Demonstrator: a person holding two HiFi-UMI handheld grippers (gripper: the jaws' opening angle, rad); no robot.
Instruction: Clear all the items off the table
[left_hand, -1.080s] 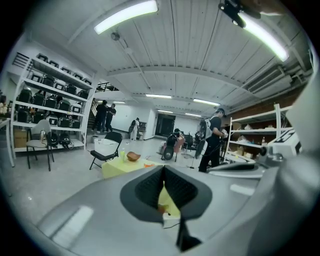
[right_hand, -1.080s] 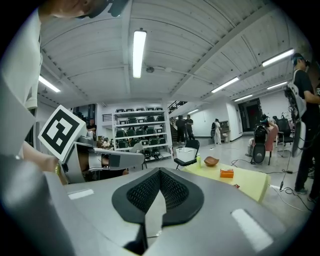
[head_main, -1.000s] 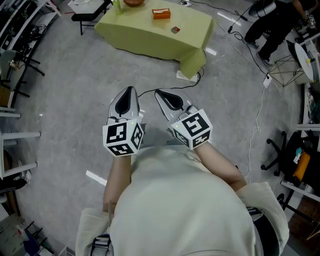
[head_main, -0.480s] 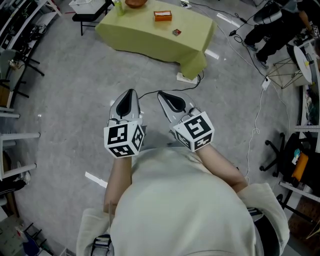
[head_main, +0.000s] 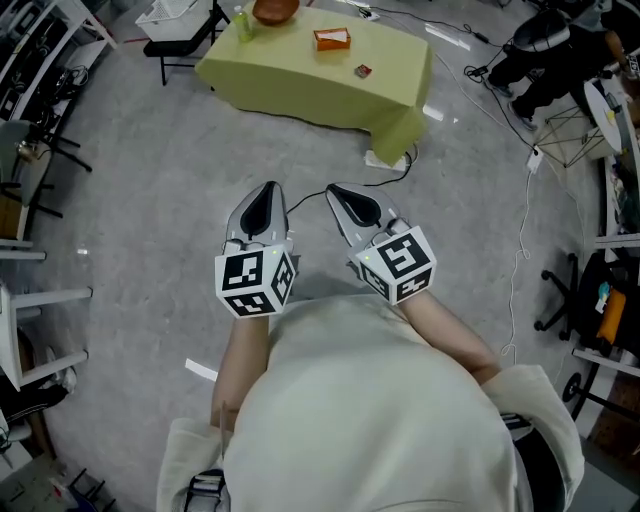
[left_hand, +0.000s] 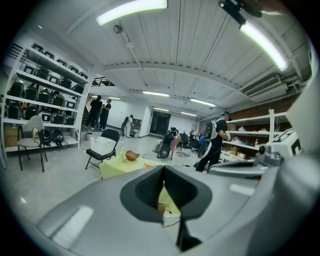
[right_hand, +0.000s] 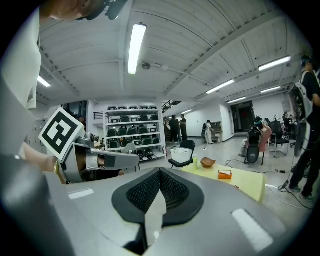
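A table under a yellow-green cloth (head_main: 300, 85) stands across the floor, far ahead of me. On it are an orange box (head_main: 332, 39), a small dark item (head_main: 363, 71), a brown bowl (head_main: 276, 9) and a green bottle (head_main: 242, 20). My left gripper (head_main: 267, 190) and right gripper (head_main: 336, 192) are held side by side over the grey floor, well short of the table, both shut and empty. In the right gripper view the orange box (right_hand: 225, 174), the bowl (right_hand: 207, 162) and the bottle (right_hand: 196, 161) show beyond the shut jaws. The left gripper view shows the bowl (left_hand: 132, 155).
A black folding chair with a white bin (head_main: 172, 18) stands left of the table. A power strip (head_main: 384, 157) and cables (head_main: 520, 215) lie on the floor by the table's right corner. Shelving lines the left wall; a person (head_main: 545, 45) and office chairs (head_main: 565, 300) are at the right.
The table and its items have come nearer and sit lower in the head view. Both grippers have moved forward together with the person, still shut.
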